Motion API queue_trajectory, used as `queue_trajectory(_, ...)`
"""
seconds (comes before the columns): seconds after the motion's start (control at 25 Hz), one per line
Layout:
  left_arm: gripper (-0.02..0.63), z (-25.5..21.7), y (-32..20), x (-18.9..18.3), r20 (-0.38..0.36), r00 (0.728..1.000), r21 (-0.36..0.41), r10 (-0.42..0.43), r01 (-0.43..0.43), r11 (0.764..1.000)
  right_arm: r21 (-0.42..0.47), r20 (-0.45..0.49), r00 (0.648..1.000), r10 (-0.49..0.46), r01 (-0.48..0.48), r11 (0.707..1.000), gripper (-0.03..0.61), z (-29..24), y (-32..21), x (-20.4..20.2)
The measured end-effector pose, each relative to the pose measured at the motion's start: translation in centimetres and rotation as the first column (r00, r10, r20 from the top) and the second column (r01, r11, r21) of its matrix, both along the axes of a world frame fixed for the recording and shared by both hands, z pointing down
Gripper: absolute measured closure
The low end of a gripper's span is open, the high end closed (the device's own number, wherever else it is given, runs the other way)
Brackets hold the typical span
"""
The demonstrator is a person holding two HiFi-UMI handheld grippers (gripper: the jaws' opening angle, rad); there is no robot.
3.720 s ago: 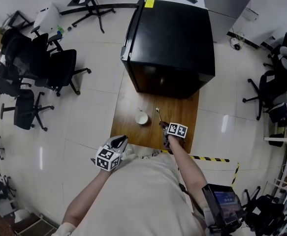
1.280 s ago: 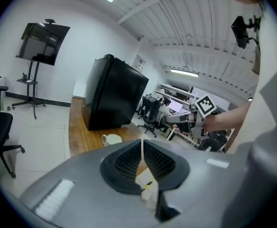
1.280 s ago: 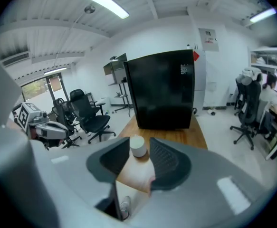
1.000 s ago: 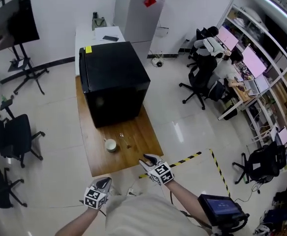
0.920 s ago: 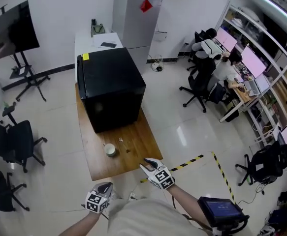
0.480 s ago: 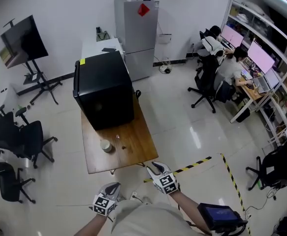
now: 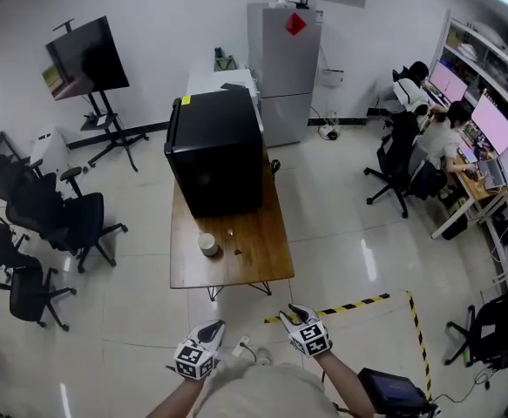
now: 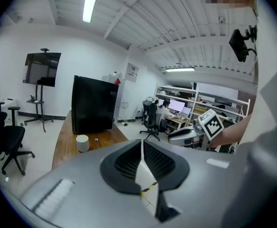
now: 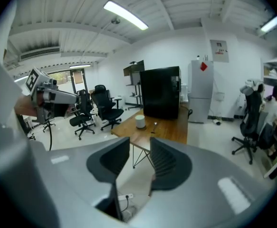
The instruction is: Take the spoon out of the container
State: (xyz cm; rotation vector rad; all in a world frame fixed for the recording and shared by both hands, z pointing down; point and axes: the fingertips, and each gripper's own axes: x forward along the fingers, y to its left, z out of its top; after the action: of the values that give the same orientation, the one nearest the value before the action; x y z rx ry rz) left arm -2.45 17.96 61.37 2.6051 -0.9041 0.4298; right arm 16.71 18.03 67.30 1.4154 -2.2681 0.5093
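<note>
A white cup [image 7: 207,245] stands on the wooden table [image 7: 262,264]. The metal spoon [image 7: 232,233] lies on the tabletop just right of it, outside the cup. Both grippers hang over the floor well short of the table's near edge. My left gripper [image 7: 213,326] has its jaws closed together with nothing between them. My right gripper [image 7: 295,311] is open and empty. From the left gripper view the cup [image 8: 82,143] and spoon [image 8: 96,139] are far off beyond the left gripper [image 8: 141,144]. The right gripper view shows the cup [image 9: 139,121] and spoon [image 9: 155,126] beyond the right gripper [image 9: 139,144].
A large black cabinet [image 7: 217,151] fills the table's far end. Black-and-yellow floor tape [image 7: 358,304] runs just before the table. Office chairs [image 7: 71,220] stand at the left, a grey fridge [image 7: 287,68] behind, and people sit at desks [image 7: 450,129] at the right.
The view has pulled back from the table and both grippers have drawn away from it. The cup and spoon stay in place on the tabletop.
</note>
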Motion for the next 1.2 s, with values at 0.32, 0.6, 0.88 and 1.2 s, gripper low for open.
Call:
queue_trajectory(0.32,0.594,0.6,-0.6,-4.9,-0.036,0.995,-0.064,-0.095,0.092,0.994,-0.014,0.015,0.997,0.074,-0.074,0.997,0.446,0.0,-0.4,-0.8)
queue_trajectory(0.6,0.607,1.3,-2.5,-11.0,-0.037,0.993,-0.096,-0.113,0.109,0.989,0.008,-0.004,0.997,0.075,-0.075,0.997,0.457,-1.8,-3.5,-5.0)
queue_trajectory(0.88,0.609,2.7,-5.4,-15.5,0.008,0.996,-0.106,-0.087,0.087,0.991,0.024,-0.022,0.994,0.104,-0.104,0.994,0.457,-2.0,-6.3,-9.1)
queue_trajectory(1.2,0.609,3.5,-7.1,-15.7,0.037,0.999,-0.124,-0.038,0.043,0.991,0.030,-0.050,0.995,0.089,-0.088,0.996,0.457,-2.7,-8.0,-11.1)
